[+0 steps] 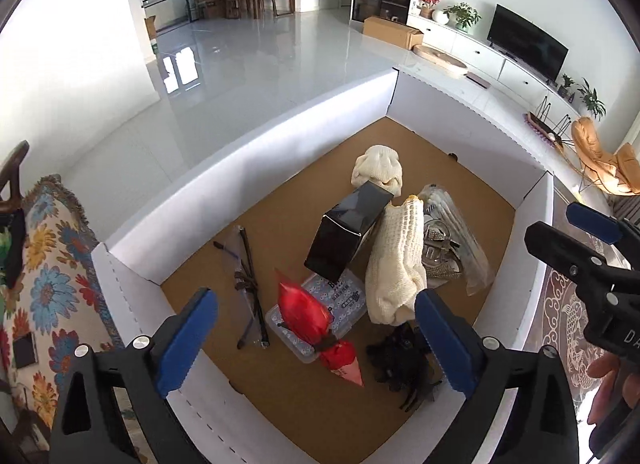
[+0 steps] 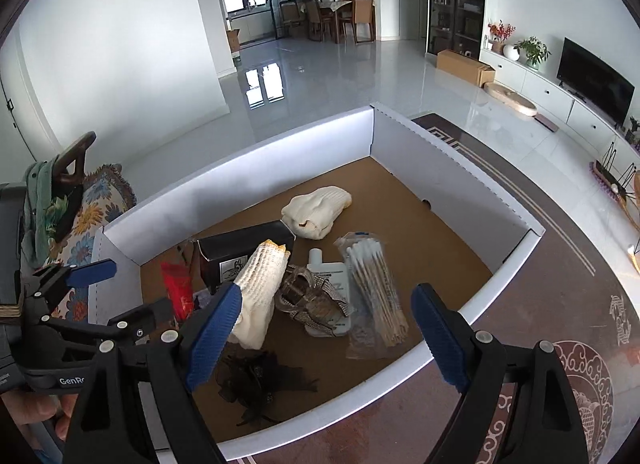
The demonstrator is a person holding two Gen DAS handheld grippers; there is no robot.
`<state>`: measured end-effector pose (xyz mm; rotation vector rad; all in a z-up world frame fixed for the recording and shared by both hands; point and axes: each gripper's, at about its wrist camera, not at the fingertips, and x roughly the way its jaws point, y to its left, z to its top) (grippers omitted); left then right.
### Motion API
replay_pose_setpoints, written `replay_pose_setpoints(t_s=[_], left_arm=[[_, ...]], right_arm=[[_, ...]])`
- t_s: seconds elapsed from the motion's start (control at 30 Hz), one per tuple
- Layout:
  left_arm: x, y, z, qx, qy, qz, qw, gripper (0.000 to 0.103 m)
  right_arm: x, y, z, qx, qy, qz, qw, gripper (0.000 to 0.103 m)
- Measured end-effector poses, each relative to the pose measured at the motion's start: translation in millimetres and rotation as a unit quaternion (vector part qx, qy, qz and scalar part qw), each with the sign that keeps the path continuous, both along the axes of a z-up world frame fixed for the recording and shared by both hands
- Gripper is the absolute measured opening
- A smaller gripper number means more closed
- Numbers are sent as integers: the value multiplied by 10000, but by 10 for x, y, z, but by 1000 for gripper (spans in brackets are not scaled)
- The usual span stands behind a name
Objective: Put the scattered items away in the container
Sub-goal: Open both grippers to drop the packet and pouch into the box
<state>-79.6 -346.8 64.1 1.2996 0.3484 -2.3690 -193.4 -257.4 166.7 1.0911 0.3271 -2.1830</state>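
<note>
White cardboard box (image 1: 256,184) holding two cream knitted gloves (image 1: 394,264), one black carton (image 1: 344,232), one red pouch (image 1: 304,308), one cotton-swab pack (image 2: 374,288), left gripper (image 1: 316,340) and right gripper (image 2: 326,328) both spread, empty.

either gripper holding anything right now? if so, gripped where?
Nothing is held. The left gripper and the right gripper both hang open over the white cardboard box, with no item between their blue pads.
</note>
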Motion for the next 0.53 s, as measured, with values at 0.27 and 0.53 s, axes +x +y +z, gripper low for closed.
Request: replay_pose_setpoints(t_s=[0.27,0.53], left_arm=[[52,149,167,-374,60,359,9986,101],[81,168,195,-678,218,580,9958,103]], right_arm=[[80,53,19,156,285,-1,9995,87],[31,97,-115,205,228,-47,9995,87]])
